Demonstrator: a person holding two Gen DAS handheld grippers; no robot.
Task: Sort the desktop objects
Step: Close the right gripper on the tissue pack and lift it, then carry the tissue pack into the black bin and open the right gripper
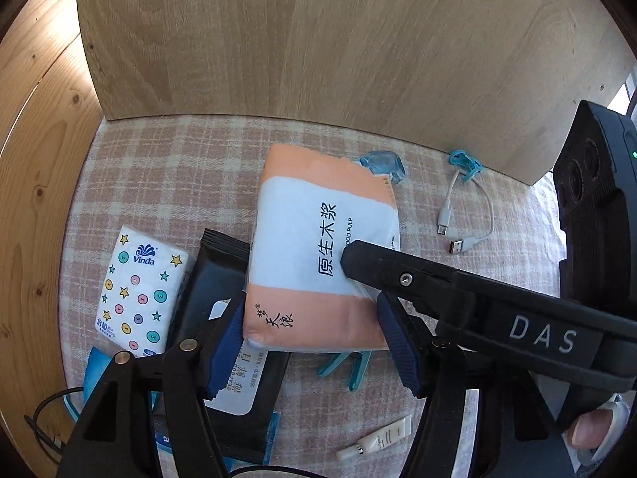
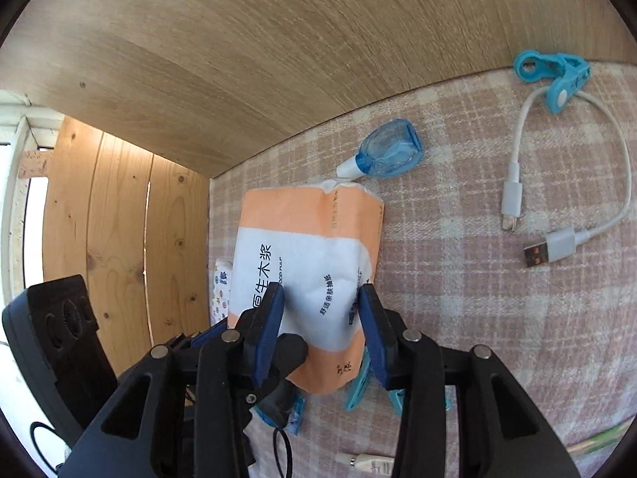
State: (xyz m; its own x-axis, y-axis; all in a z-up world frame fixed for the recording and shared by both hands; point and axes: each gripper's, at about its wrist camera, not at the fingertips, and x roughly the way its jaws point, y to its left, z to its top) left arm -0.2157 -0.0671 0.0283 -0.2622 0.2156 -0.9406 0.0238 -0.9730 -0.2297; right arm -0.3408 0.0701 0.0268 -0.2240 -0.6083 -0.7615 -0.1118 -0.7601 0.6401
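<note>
An orange and white tissue pack is held above the checked cloth by both grippers. My left gripper is shut on its near end, blue pads pressing both sides. My right gripper is shut on the same pack, pinching its side; its finger crosses the left wrist view. Under and left of the pack lie a black wipes pack and a starry Vinda tissue pack.
A blue dropper bottle, a white USB cable and a blue clip lie on the cloth near the wooden back panel. Teal clips and a small white tube lie nearer. A wooden wall stands left.
</note>
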